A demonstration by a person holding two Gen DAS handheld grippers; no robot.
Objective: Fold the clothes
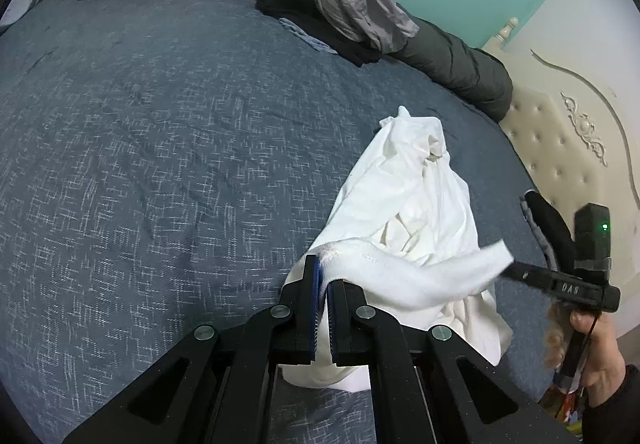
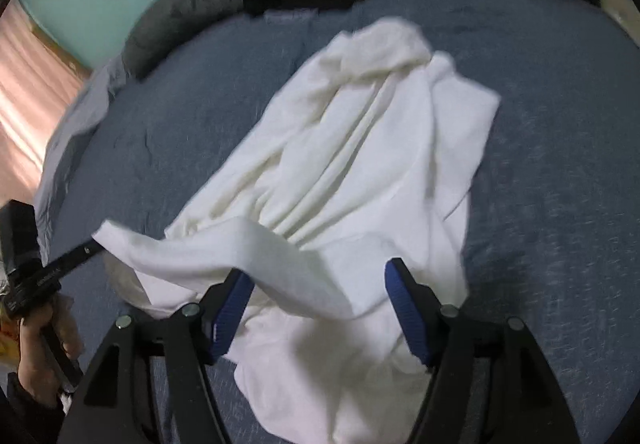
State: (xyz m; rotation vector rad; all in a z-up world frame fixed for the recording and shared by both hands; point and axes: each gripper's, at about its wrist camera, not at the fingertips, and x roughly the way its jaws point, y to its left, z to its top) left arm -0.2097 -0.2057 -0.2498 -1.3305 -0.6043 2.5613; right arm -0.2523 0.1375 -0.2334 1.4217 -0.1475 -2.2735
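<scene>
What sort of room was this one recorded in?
Most likely a bedroom: a bed with a blue bedspread, a cream tufted headboard, and a pile of clothes at the far edge.

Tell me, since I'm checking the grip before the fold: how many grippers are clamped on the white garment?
1. The left gripper is shut on the white garment at its near hem. The right gripper stands open above the cloth, pads off it.
</scene>
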